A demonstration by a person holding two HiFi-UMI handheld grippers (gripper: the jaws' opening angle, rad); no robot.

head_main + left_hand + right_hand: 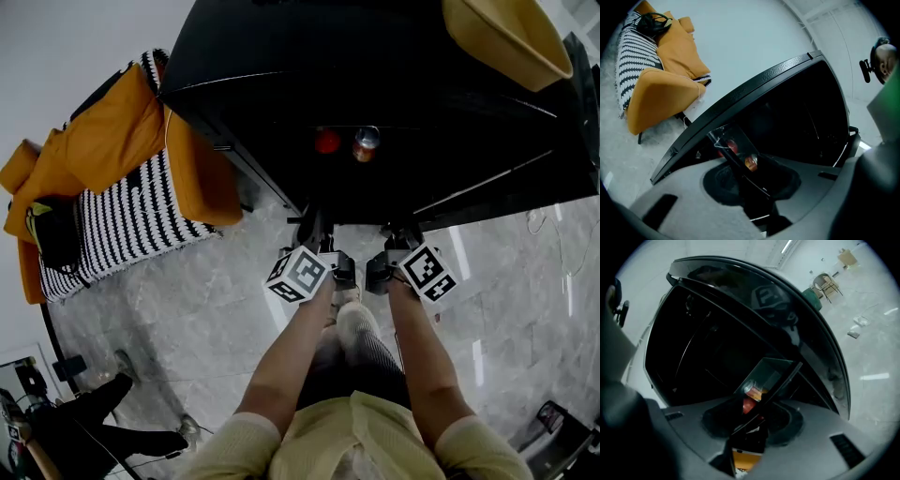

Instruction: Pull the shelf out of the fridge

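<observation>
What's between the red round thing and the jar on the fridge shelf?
Nothing: the head view shows bare shelf between the red round thing and the jar.

Bright overall; fridge [375, 84] interior near black; fisheye warp, dark vignetted corners.

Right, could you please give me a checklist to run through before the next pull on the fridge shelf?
1. Left gripper clamped on the shelf front edge: ok.
2. Right gripper clamped too: cannot tell; the edge sits between its jaws.
3. Shelf unloaded: not ok; a red round item and a jar stand on it.
4. Fridge open ahead: ok.
5. Shelf sliding freely: cannot tell.
</observation>
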